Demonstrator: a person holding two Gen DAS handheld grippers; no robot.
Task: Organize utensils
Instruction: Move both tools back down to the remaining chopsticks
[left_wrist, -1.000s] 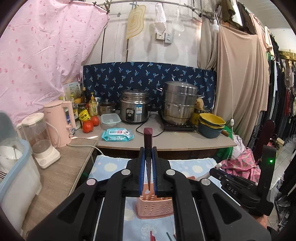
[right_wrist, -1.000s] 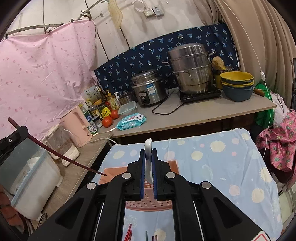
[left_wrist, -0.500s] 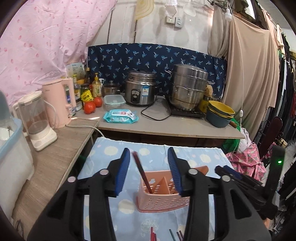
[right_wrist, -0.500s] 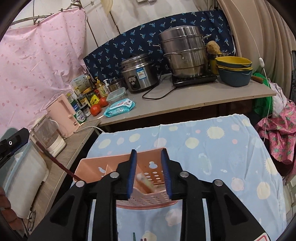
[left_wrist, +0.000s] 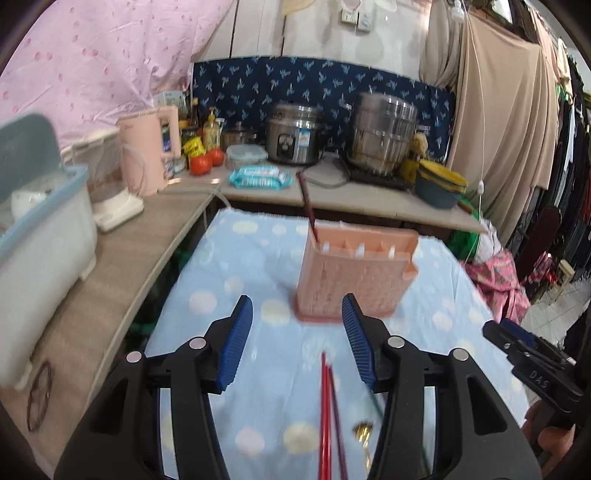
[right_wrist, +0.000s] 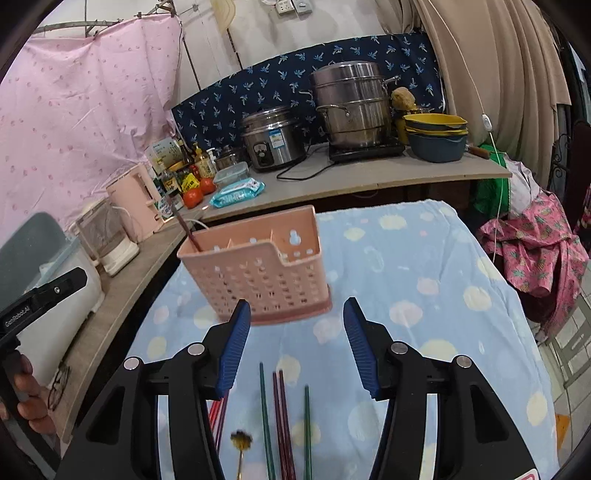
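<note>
Both hand-held grippers (left_wrist: 297, 332) (right_wrist: 297, 334) tilted downward (jaws apart)

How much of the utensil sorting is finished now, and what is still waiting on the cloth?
Done: one dark chopstick stands in the left end of the pink holder. In hand: nothing; the left claw and right claw have just been opening and both are empty. Left: red chopsticks, green chopsticks, dark red ones and a gold-ended utensil lie on the cloth.
</note>
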